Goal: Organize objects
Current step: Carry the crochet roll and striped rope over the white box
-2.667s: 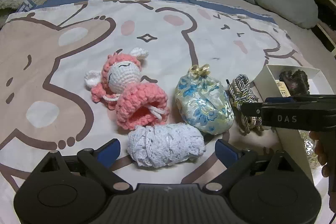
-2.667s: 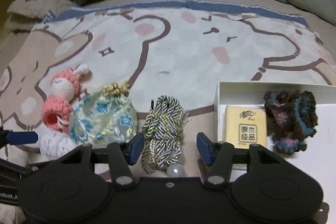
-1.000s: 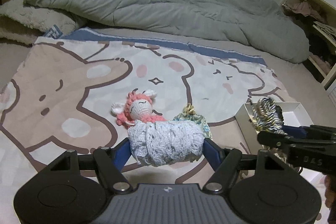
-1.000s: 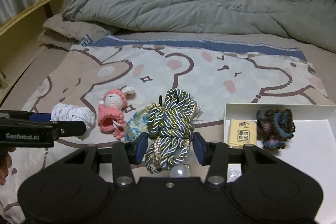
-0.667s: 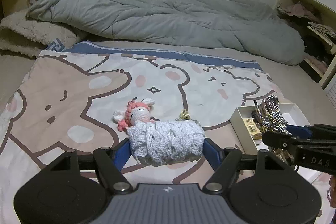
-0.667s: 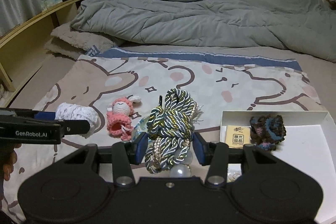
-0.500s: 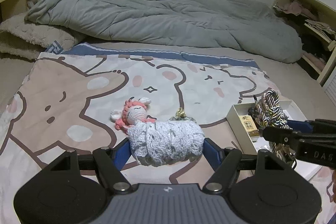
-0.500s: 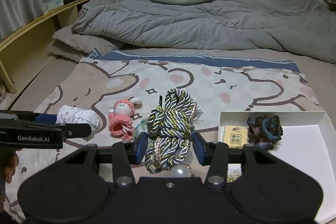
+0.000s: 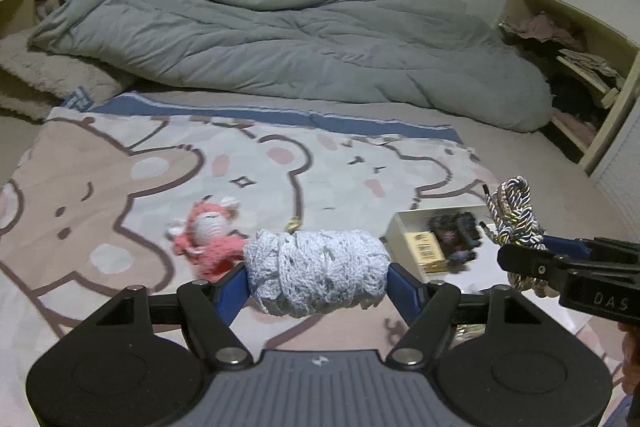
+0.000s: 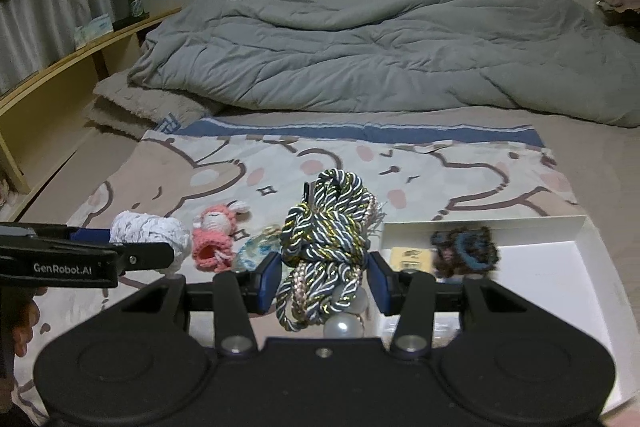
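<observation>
My left gripper (image 9: 318, 285) is shut on a white crochet bundle (image 9: 316, 271) and holds it above the blanket; the bundle also shows in the right wrist view (image 10: 150, 233). My right gripper (image 10: 322, 279) is shut on a braided dark-and-gold rope bundle (image 10: 326, 227) with pearl beads, held up beside the white box (image 10: 560, 259); the rope also shows in the left wrist view (image 9: 516, 215). The box holds a dark crochet piece (image 10: 464, 251) and a small yellow packet (image 10: 412, 257). A pink crochet doll (image 10: 214, 237) and a blue floral pouch (image 10: 258, 247) lie on the blanket.
A cartoon-bear blanket (image 9: 120, 187) covers the bed. A grey duvet (image 10: 360, 63) is piled at the back. A wooden shelf (image 10: 60, 67) runs along the left, and an open cupboard (image 9: 580, 67) with clothes stands at the right.
Both grippers closed on their bundles and lifted them off the blanket. They have risen higher and moved to the right, toward the white box.
</observation>
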A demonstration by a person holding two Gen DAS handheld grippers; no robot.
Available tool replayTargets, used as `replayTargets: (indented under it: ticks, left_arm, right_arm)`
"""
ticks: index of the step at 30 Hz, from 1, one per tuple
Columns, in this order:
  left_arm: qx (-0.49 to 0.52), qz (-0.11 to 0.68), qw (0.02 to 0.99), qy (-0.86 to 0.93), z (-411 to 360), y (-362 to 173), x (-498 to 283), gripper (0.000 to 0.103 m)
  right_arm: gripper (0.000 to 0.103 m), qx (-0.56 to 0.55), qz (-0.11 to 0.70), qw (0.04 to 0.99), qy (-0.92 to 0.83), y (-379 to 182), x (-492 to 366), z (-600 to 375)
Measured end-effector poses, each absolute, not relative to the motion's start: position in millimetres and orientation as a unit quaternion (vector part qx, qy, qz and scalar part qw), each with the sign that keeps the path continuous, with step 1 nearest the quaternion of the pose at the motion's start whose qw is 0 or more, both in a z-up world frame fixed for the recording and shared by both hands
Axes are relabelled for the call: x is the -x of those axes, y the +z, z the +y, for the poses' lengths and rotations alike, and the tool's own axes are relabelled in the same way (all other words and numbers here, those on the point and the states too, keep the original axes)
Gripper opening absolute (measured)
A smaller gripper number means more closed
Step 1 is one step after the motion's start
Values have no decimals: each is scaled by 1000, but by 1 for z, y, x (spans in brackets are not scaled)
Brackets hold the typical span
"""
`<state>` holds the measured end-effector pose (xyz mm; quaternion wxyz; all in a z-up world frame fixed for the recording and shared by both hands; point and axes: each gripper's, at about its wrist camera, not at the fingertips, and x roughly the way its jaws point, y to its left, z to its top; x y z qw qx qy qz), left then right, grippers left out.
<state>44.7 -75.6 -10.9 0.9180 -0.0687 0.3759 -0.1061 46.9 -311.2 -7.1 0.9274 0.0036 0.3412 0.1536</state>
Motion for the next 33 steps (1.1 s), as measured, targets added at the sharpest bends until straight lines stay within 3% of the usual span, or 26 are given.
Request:
replayTargets:
  ticks: [19, 33]
  left_arm:
    - [80, 382, 901, -189, -171, -7, -47, 73]
    - [121, 414, 863, -263, -257, -35, -47, 73]
  right_arm:
    - [48, -23, 333, 941, 62, -7, -30, -414]
    - [48, -52, 347, 936, -10, -29, -24, -494]
